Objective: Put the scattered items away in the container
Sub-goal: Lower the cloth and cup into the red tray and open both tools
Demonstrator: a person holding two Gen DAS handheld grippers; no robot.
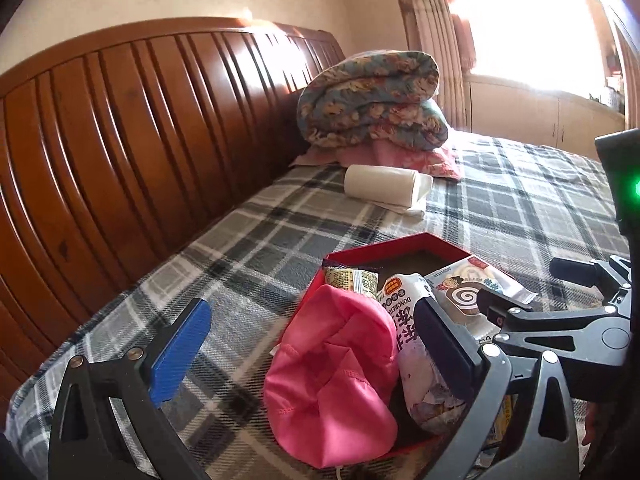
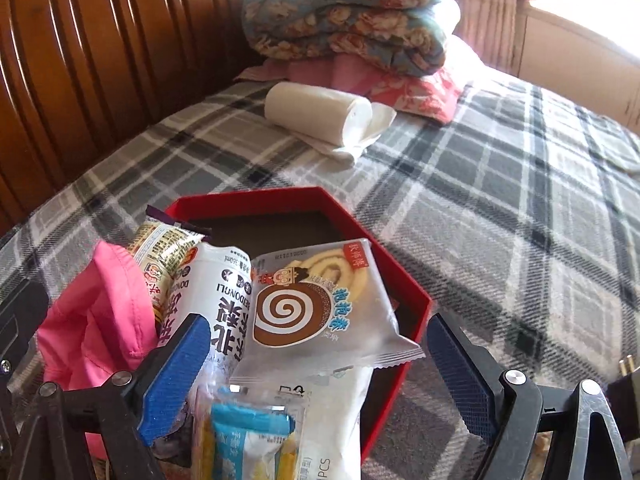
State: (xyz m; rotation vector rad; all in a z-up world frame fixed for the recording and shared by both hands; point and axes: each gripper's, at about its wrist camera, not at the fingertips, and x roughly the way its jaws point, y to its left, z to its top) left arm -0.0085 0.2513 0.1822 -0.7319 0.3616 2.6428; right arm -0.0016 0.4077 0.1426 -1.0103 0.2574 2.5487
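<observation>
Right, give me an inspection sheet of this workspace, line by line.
Surface: plaid bedspread, bare in places.
Job's things: red box holds pink cloth, white bottle, swirl-cake packet, printed snack pack, blue-yellow packet.
Clutter: white roll lying outside the box.
Grippers: left gripper and right gripper open, nothing pinched.
Cables: nothing seen.
Surroundings: wooden headboard, folded floral quilt, bright window.
</observation>
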